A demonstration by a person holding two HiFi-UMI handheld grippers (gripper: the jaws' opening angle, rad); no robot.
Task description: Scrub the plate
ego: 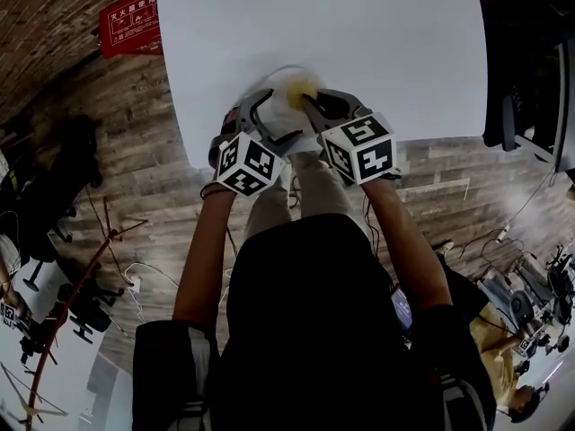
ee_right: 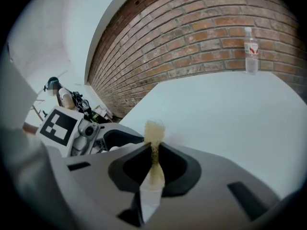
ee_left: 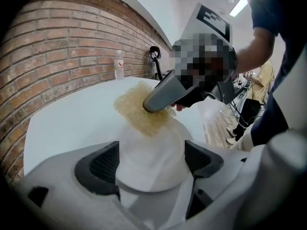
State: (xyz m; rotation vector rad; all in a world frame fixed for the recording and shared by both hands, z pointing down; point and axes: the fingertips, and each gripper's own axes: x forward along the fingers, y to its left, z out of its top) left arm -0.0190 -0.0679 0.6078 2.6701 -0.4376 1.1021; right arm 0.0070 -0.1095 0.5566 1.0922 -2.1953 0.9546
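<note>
A small white plate [ego: 280,126] lies near the front edge of the white table [ego: 359,25]. My left gripper [ego: 268,119] is shut on the plate [ee_left: 148,145], whose rim sits between the two dark pads [ee_left: 103,164]. A yellow mesh scrubbing pad [ego: 299,89] rests on the plate's far side. My right gripper [ego: 311,102] is shut on this pad, which shows pinched thin between the jaws [ee_right: 155,131]. In the left gripper view the right gripper's finger [ee_left: 160,97] presses the scrubbing pad [ee_left: 136,110] onto the plate.
A clear water bottle [ee_left: 119,64] stands at the table's far edge by the brick wall [ee_right: 201,37]. A red sign [ego: 130,21] hangs on the brick at upper left. Cables and stands lie on the wooden floor [ego: 108,268]. Another person [ego: 503,348] is at lower right.
</note>
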